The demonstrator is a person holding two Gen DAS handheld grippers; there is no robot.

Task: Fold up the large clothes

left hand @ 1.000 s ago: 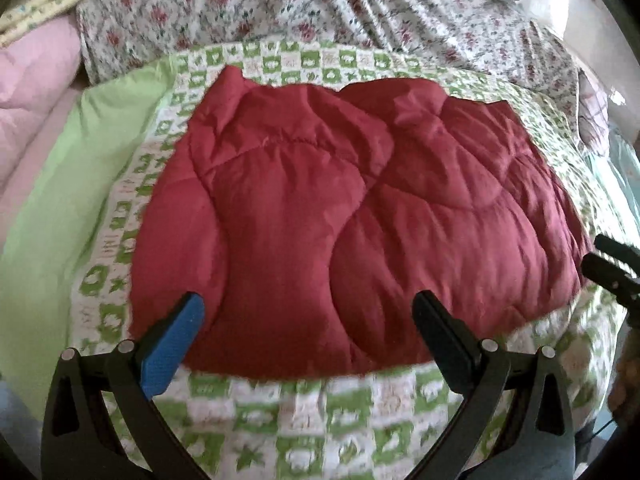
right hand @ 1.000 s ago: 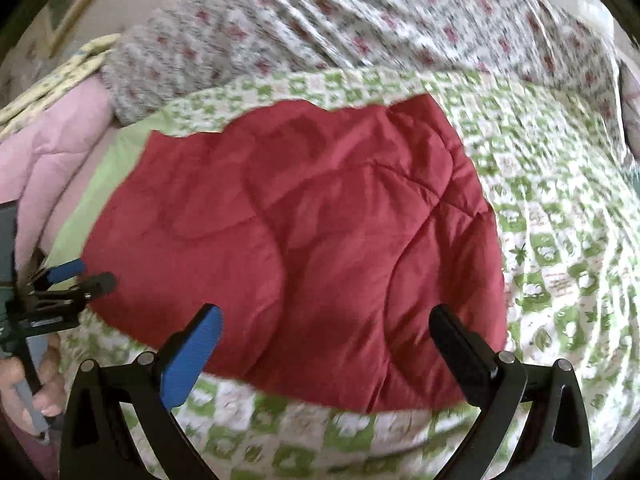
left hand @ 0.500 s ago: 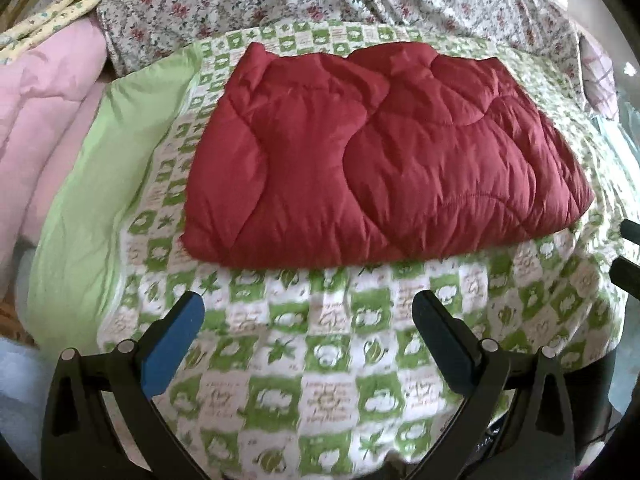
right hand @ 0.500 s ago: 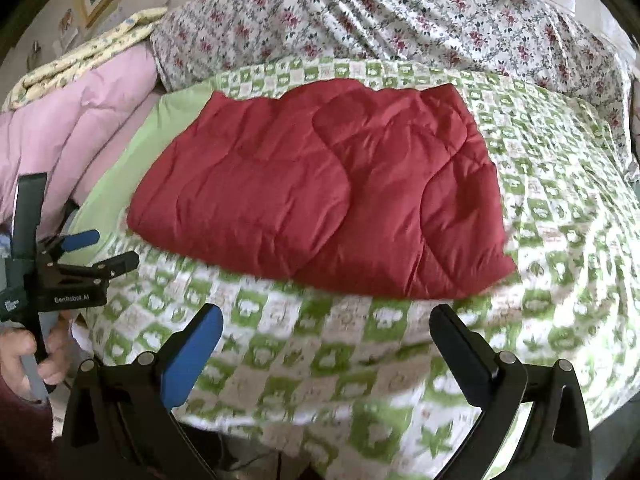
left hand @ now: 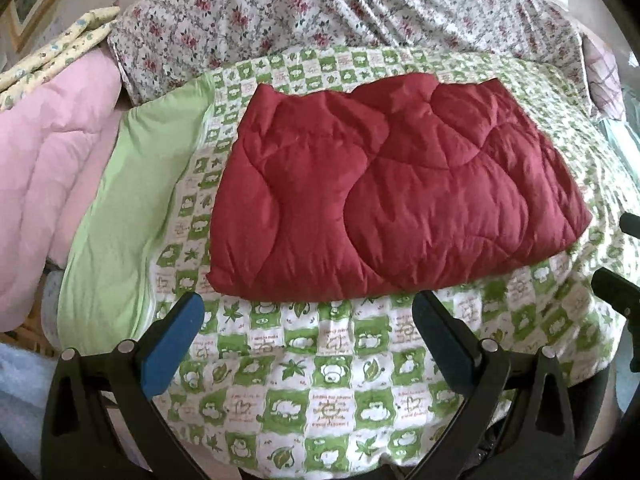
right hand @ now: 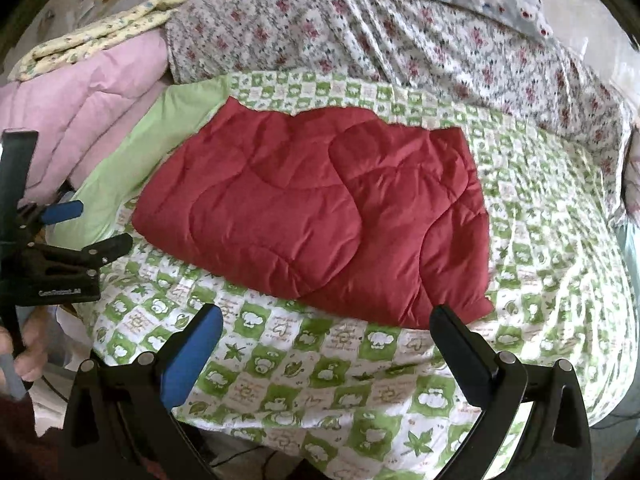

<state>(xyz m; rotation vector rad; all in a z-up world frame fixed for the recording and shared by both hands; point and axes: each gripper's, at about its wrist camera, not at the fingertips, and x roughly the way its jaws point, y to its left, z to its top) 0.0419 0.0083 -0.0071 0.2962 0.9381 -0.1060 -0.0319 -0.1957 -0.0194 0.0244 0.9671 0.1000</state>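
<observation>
While both grippers, left gripper and right gripper, are hovering with jaws apart, one folded red quilted garment is lying mid-frame on the green-checked bed; one pink quilt is sitting upper left.

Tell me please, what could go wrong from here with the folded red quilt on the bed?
1. The red quilt is puffy, and both grippers, left and right, are open and clear of it. With nothing pressing on it, the fold may spring open.
2. Its near right corner lies towards the rounded bed edge, so a nudge might slide it off.
</observation>
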